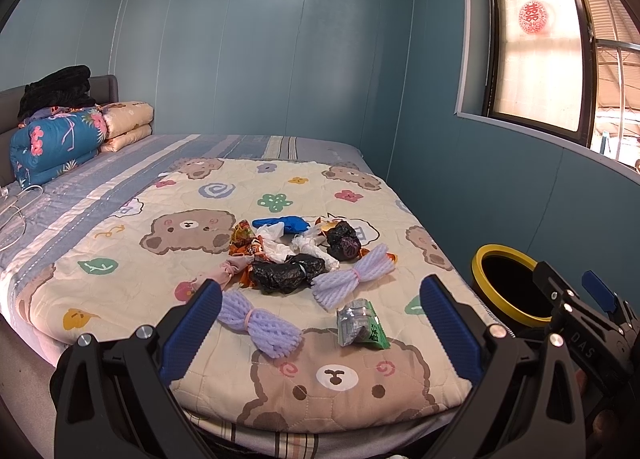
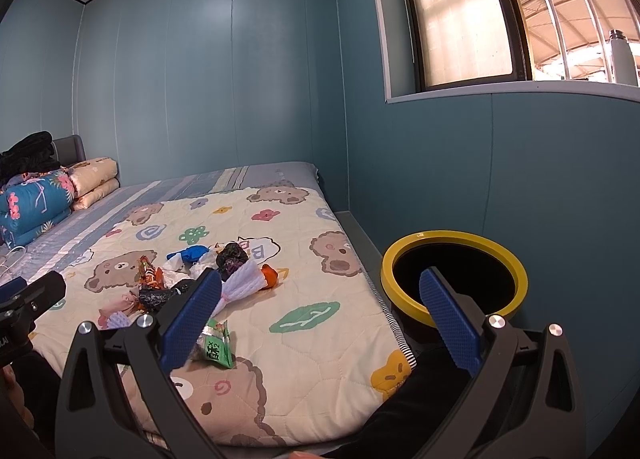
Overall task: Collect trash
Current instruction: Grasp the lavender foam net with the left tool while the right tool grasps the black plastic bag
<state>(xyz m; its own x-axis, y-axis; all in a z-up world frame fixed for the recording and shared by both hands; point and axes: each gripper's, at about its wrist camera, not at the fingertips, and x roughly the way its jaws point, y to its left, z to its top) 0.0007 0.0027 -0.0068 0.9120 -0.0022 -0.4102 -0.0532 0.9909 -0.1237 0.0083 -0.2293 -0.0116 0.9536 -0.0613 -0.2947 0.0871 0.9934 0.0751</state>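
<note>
A pile of trash (image 1: 292, 255) lies on the bear-print quilt (image 1: 120, 259): black bags, white and blue plastic, orange wrappers, a pink scrap. Two purple foam nets (image 1: 260, 325) (image 1: 352, 277) and a green snack packet (image 1: 360, 325) lie nearer me. My left gripper (image 1: 320, 323) is open and empty, above the near edge of the bed. My right gripper (image 2: 320, 319) is open and empty, between the bed and the yellow-rimmed black bin (image 2: 454, 273). The packet (image 2: 214, 345) sits by its left finger. The right gripper also shows in the left wrist view (image 1: 572, 295).
Folded blankets (image 1: 60, 139) and black clothing are stacked at the headboard, with a white cable (image 1: 16, 203) beside them. Blue walls enclose the bed's far side. A window (image 2: 460, 19) is on the right wall, and the bin (image 1: 508, 283) stands on the floor below it.
</note>
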